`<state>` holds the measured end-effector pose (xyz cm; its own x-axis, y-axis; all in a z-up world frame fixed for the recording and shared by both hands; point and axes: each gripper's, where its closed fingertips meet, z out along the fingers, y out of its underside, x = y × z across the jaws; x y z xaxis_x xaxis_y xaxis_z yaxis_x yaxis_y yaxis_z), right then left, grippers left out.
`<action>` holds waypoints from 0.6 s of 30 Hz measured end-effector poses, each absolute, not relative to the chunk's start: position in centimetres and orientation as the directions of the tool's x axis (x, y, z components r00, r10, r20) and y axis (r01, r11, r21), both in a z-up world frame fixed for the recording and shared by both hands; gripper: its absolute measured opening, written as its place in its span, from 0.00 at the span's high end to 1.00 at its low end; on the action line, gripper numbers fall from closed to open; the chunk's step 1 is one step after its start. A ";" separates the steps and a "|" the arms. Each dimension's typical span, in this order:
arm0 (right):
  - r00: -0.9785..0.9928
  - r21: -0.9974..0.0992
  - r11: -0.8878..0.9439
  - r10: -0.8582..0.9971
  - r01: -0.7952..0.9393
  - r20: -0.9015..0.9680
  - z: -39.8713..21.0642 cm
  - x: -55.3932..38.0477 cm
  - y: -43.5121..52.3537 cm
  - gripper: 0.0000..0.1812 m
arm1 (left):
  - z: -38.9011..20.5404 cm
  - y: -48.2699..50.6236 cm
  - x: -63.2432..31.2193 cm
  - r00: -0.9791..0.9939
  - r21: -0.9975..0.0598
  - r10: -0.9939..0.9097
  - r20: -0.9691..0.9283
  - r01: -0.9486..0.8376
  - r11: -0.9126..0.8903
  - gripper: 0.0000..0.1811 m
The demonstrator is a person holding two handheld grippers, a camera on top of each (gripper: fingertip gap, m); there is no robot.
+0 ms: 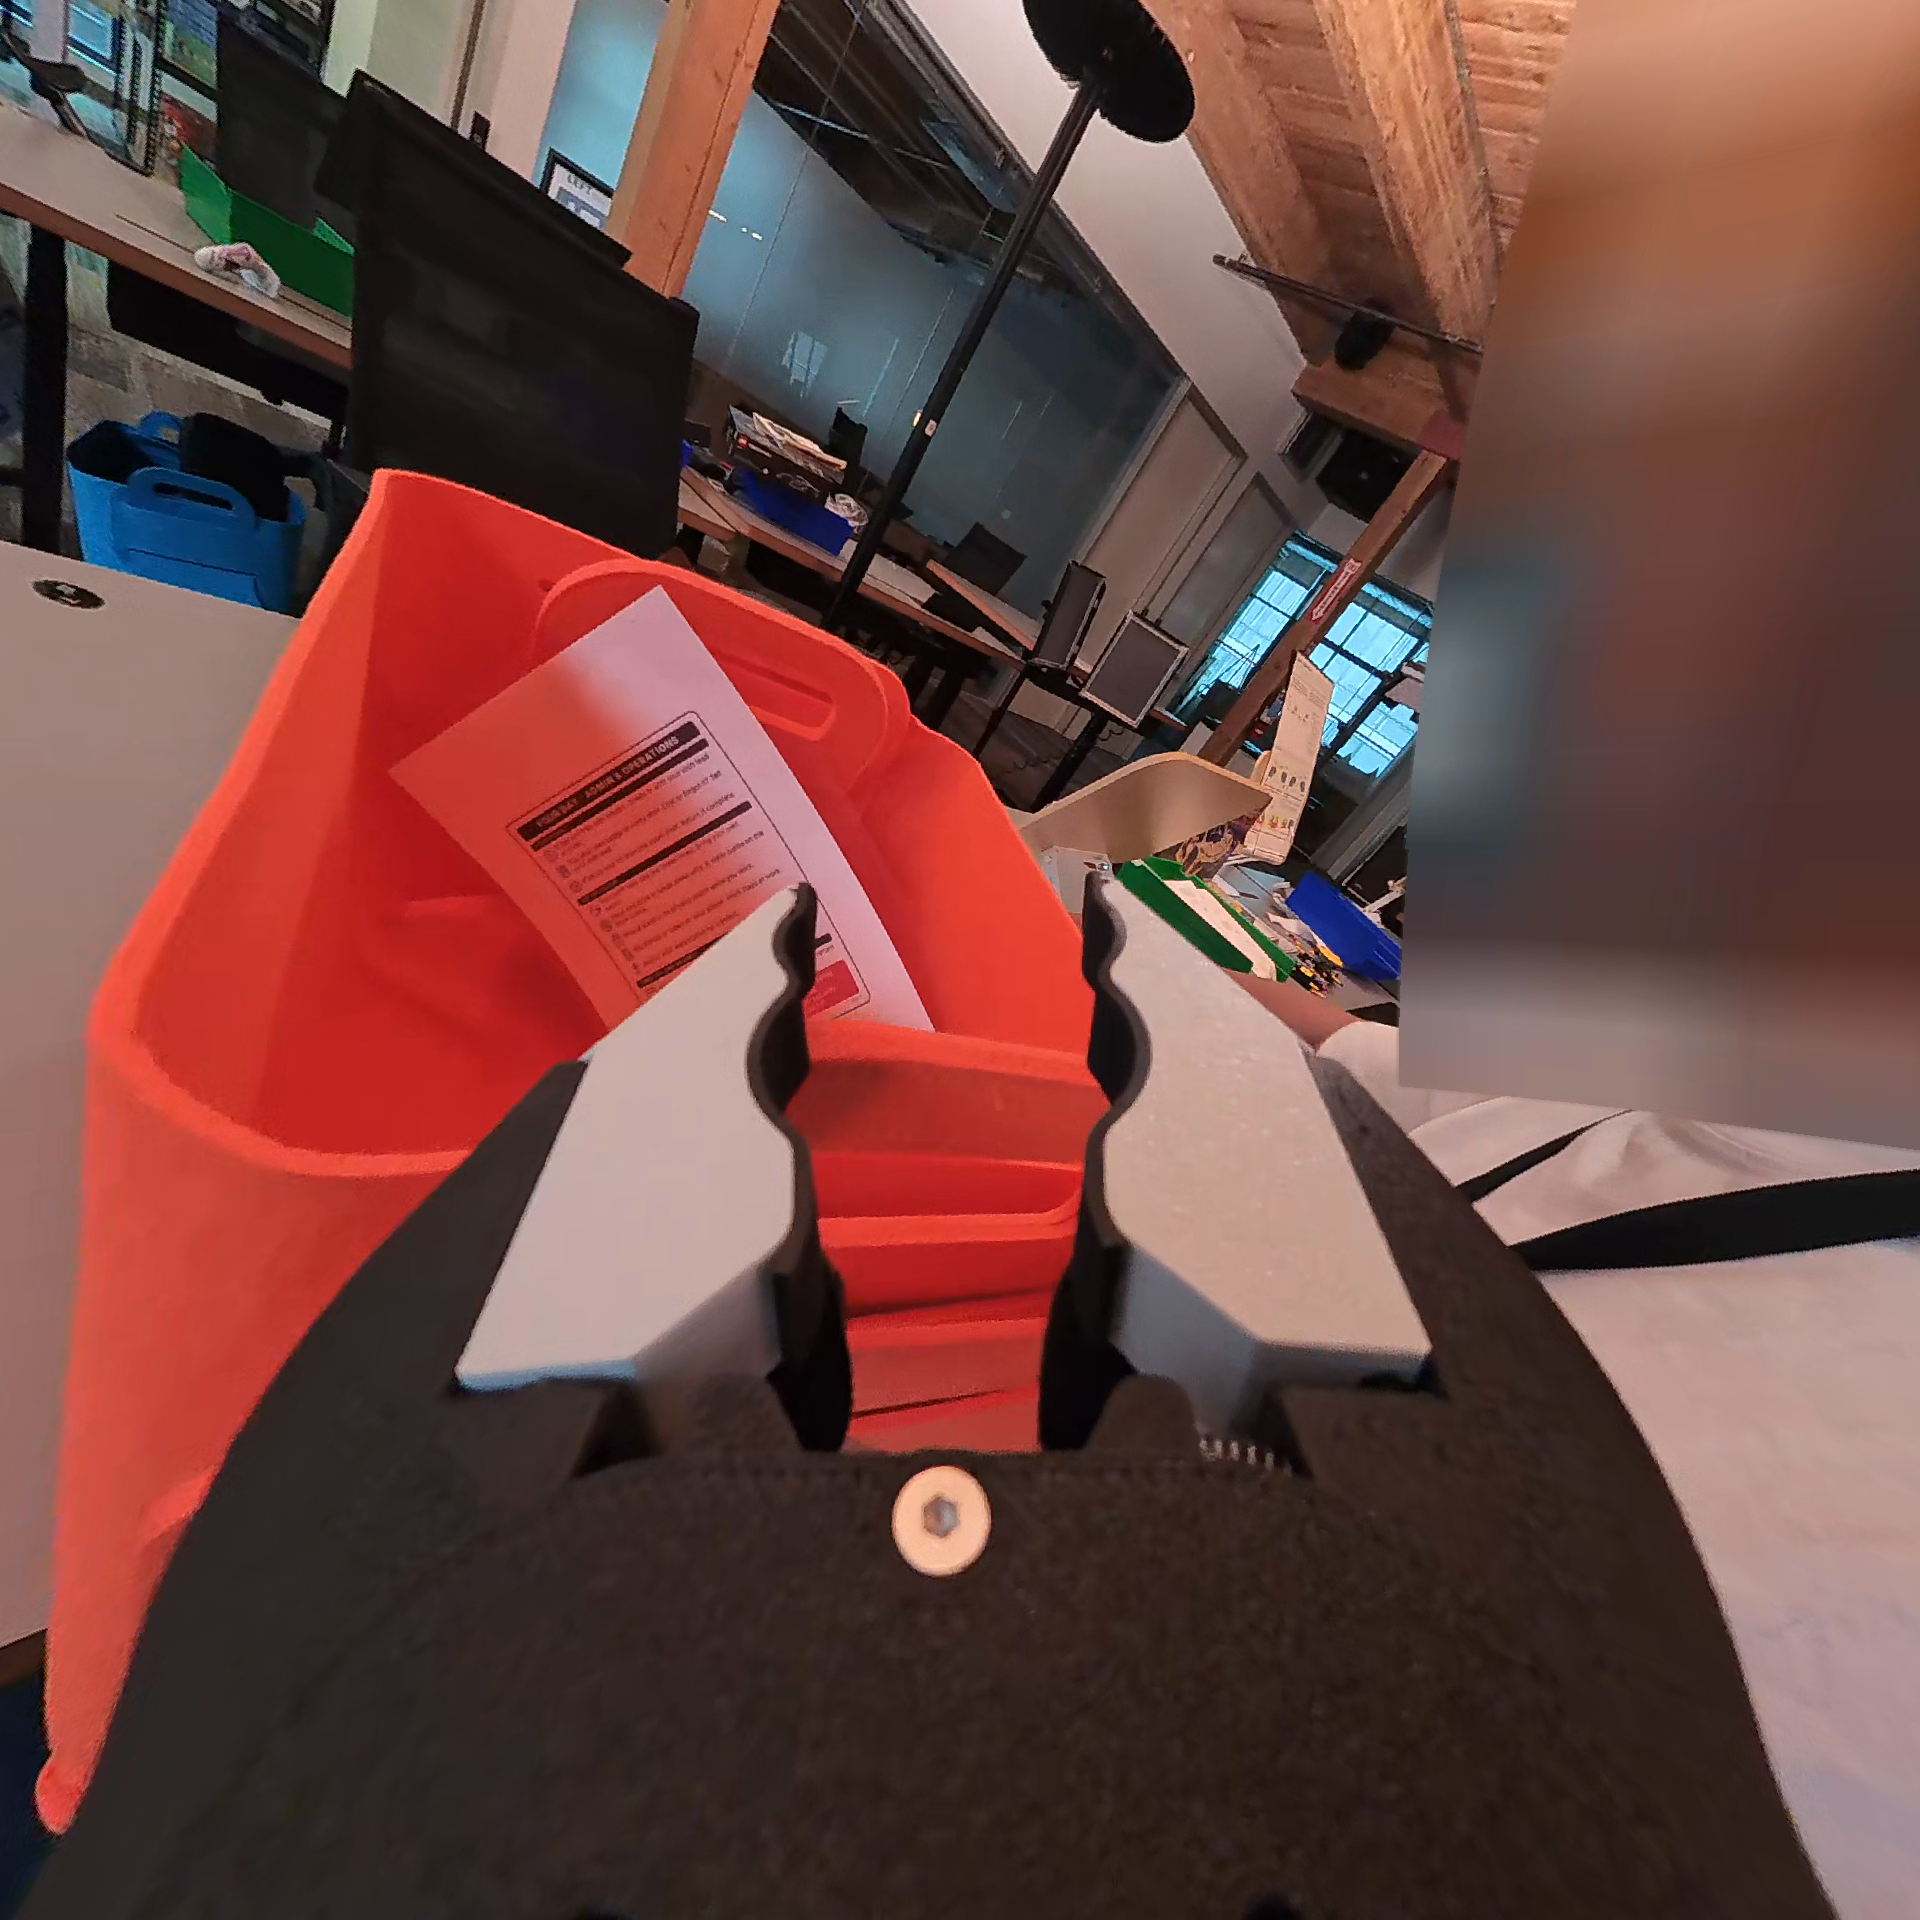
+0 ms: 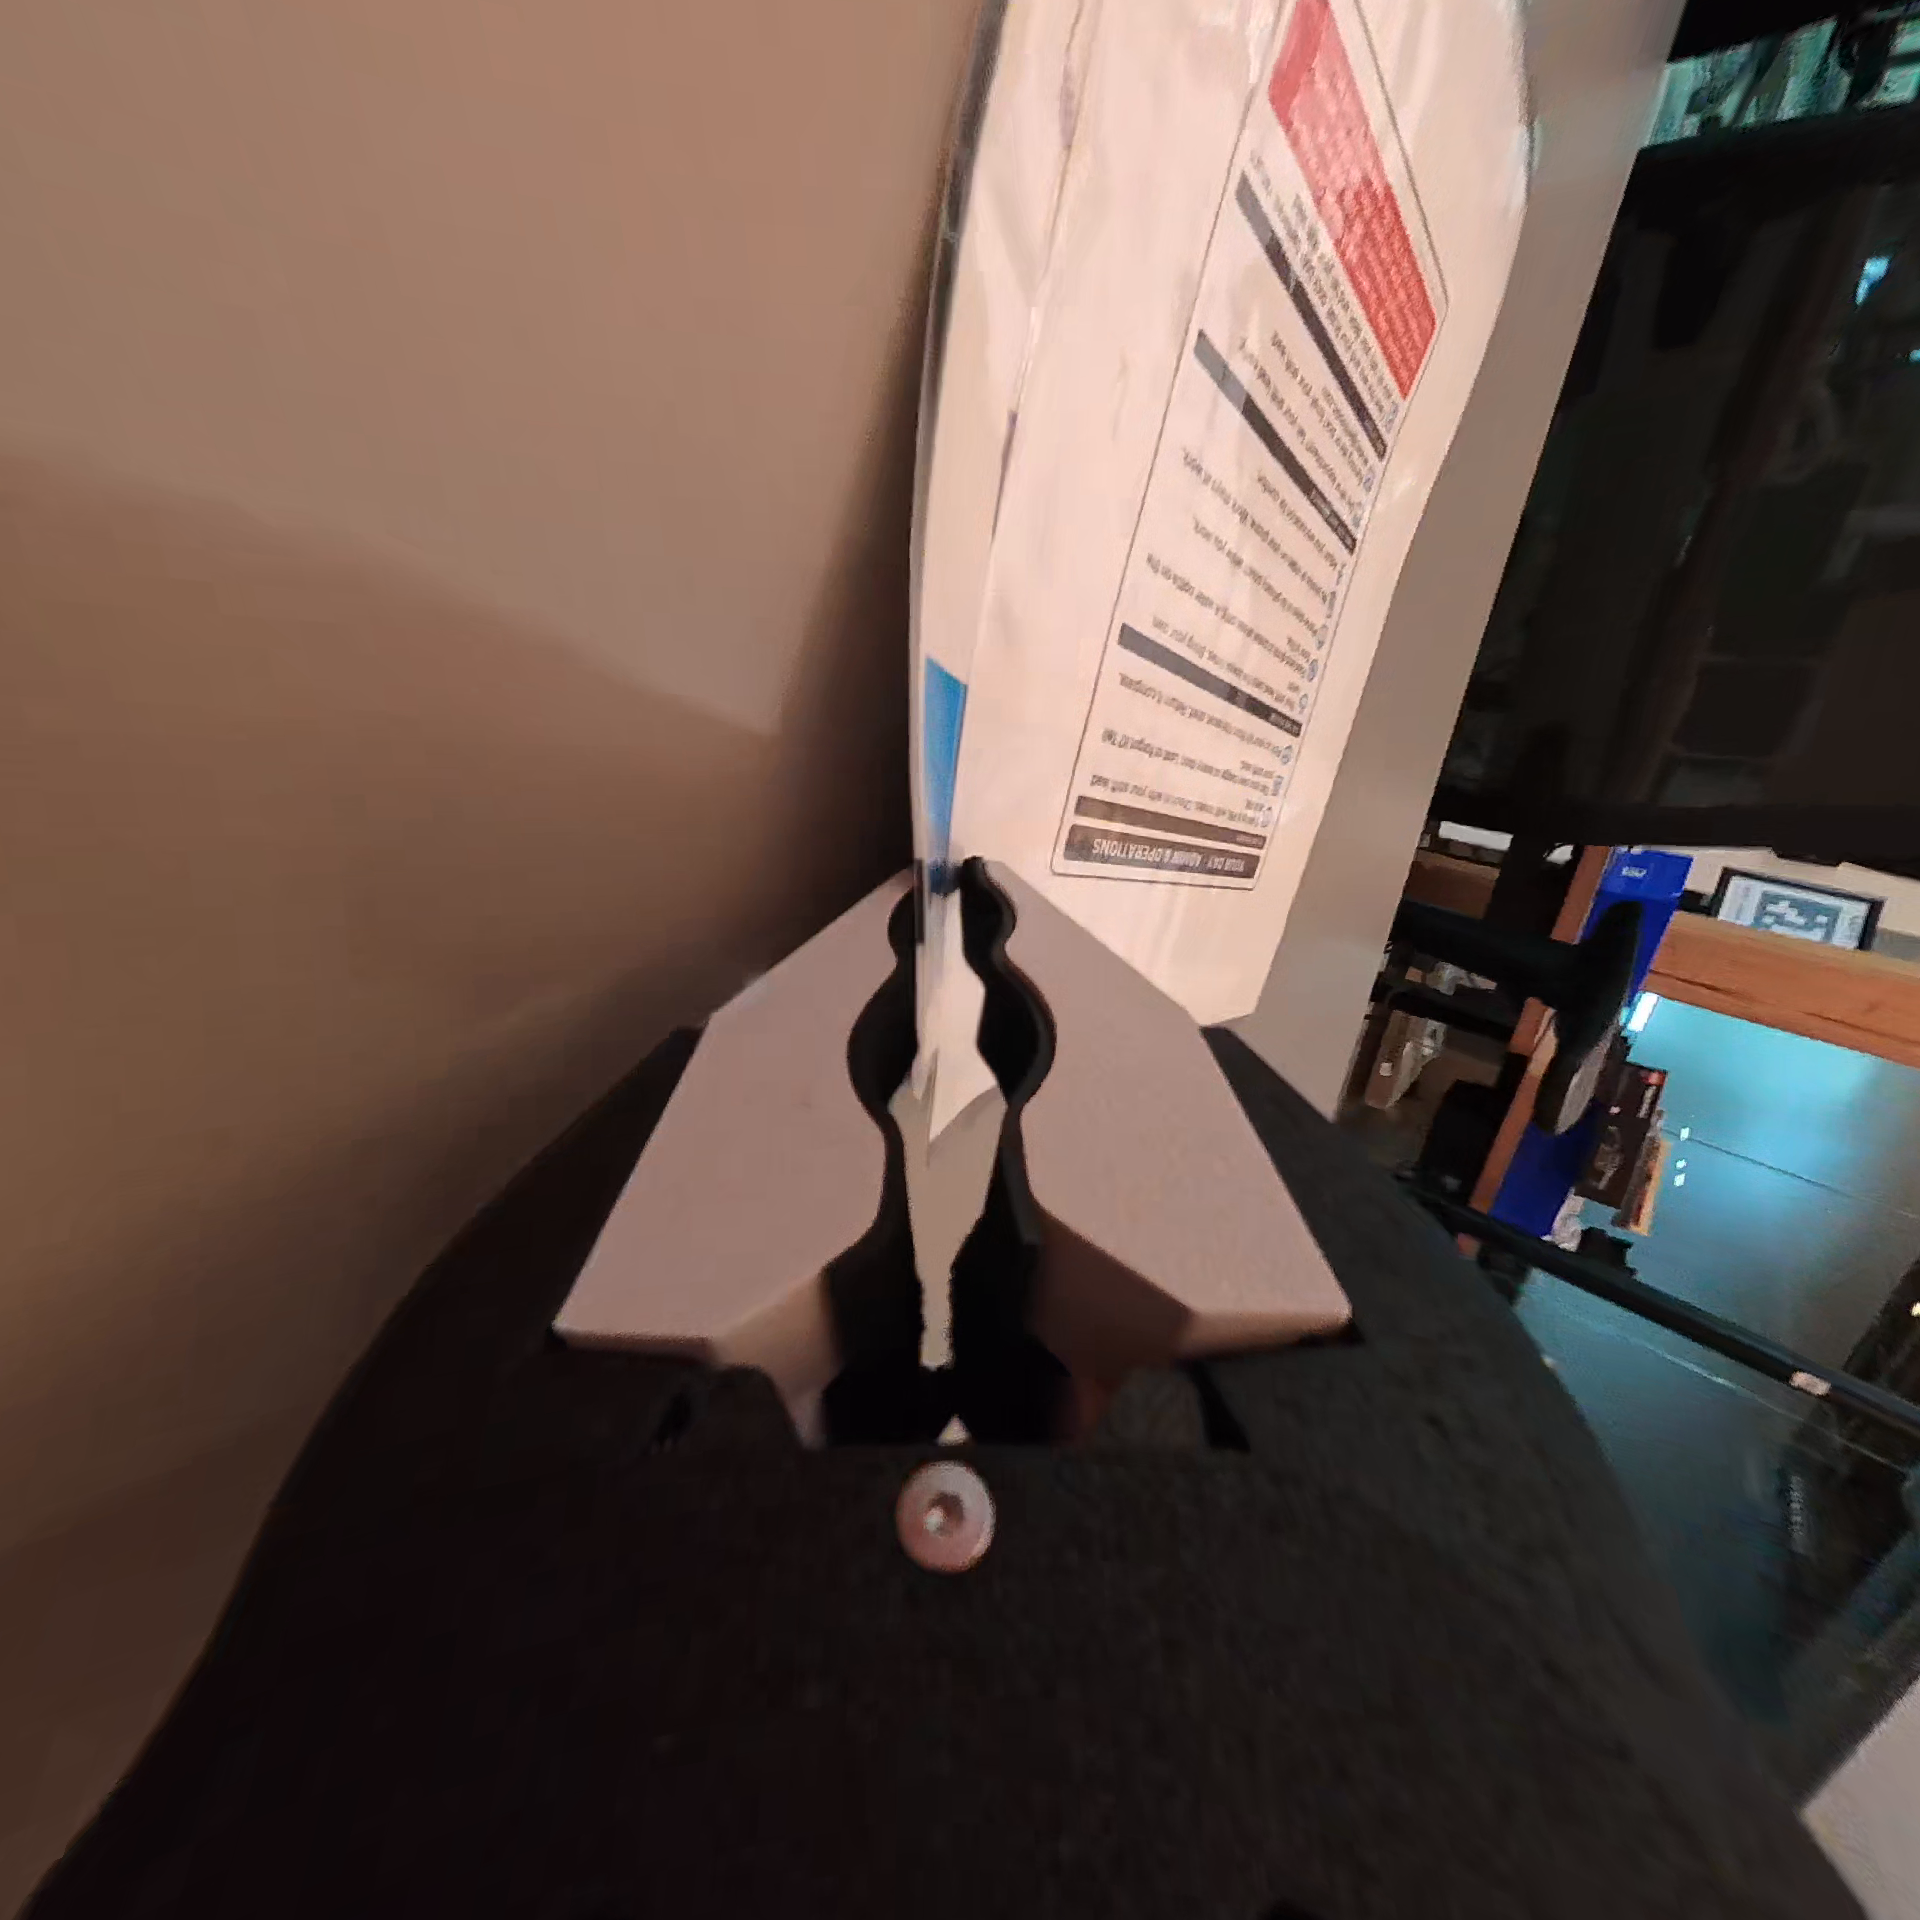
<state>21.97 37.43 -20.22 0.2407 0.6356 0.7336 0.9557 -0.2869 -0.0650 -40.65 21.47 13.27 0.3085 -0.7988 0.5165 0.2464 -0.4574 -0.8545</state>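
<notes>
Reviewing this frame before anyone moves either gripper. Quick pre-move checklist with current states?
1. Right gripper shut on the white printed sheet: ok, the sheet's edge sits between the closed fingers.
2. How secure that grip is: cannot tell, only a thin edge is pinched.
3. Left gripper open and holding nothing: ok, the jaws stand apart.
4. Orange bin in front of the left gripper: ok, its mouth faces the camera, and the near rim shows between the fingers.
5. Printed sheet inside the bin: ok, it leans against the far wall.
6. Whether the two views show the same sheet: cannot tell.
</notes>
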 end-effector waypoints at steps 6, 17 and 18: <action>0.579 -0.392 -0.428 0.649 0.814 0.493 -17.7 17.8 33.7 0.67 | 13.5 21.5 -40.8 0.305 -0.866 -0.813 0.496 0.240 -0.439 0.72; 0.813 -0.775 -0.486 0.579 0.404 0.061 10.6 -9.8 30.1 0.66 | 13.2 20.0 -41.4 0.129 -0.895 -0.896 0.425 0.205 -0.395 0.72; 0.809 -0.740 -0.506 0.581 0.444 0.088 10.1 -11.9 30.3 0.66 | 13.1 19.8 -41.4 0.108 -0.900 -0.904 0.413 0.202 -0.387 0.72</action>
